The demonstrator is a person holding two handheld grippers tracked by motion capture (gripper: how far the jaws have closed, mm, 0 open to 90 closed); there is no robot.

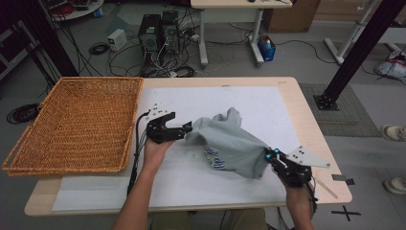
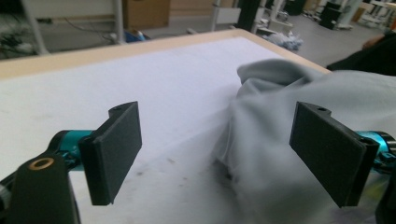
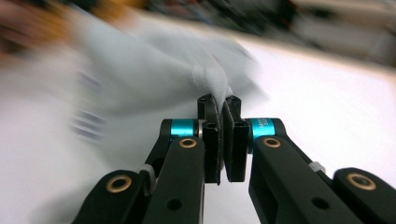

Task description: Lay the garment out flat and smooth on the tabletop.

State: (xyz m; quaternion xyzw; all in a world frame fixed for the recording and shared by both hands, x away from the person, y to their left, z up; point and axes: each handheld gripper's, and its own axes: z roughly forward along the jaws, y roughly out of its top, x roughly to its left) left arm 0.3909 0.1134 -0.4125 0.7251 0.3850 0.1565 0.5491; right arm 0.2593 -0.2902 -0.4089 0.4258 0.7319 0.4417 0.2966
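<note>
The grey shirt (image 1: 229, 143) lies crumpled in the middle of the white table (image 1: 268, 103), its near corner pinched tight in the right gripper (image 1: 274, 158), while the left gripper (image 1: 184, 130) waits wide open just beside its other end.

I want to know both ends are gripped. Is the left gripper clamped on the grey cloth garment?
No: the left gripper's jaws stand wide apart beside the grey cloth garment.
</note>
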